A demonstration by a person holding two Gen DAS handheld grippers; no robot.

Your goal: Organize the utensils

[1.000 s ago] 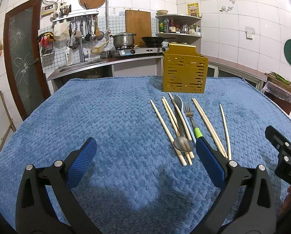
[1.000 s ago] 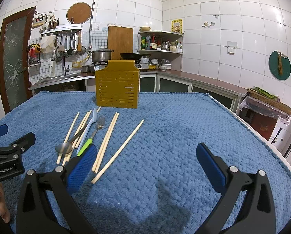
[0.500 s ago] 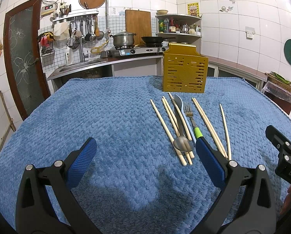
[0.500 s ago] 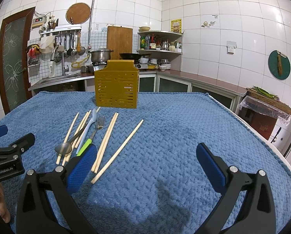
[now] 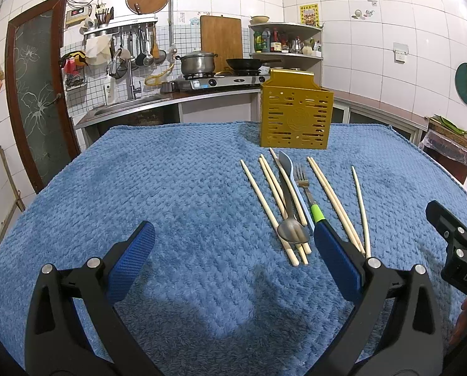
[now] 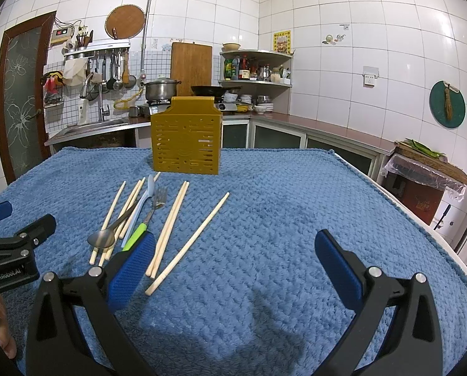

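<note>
On top of the fuzzy blue towel-like cloth [image 5: 177, 194] that covers the table, all the cutlery is dumped in one loose fan, roughly pointing at the mustard-yellow slotted plastic utensil holder [image 5: 296, 119] standing upright near the far edge. Makes sense as a setup: the holder sits just behind the pile, so each piece only needs a short trip forward and a tip-up into the top.

What's lying there: a bunch of pale wooden chopsticks [image 5: 266, 200], with a long-handled steel spoon [image 5: 291, 230] resting across a few of them, bowl toward the camera. A light blue plastic-handled utensil [image 5: 291, 178] lies right alongside the spoon, touching it as far as I can tell, and a metal fork with a green handle [image 5: 308, 194] sits just beside that, tines aimed at the holder. One single chopstick [image 6: 189, 244] lies off on its own to the right.

Nothing's in the holder yet from what I can see, though its inside is hidden.

Left gripper [image 5: 233, 250] hovers low over bare cloth, jaws spread wide with nothing between them. Right gripper [image 6: 233, 257] is the same, wide apart and empty, its left pad near the green handle. My guess is the stray chopstick is the easy first grab, since nothing overlaps it.
</note>
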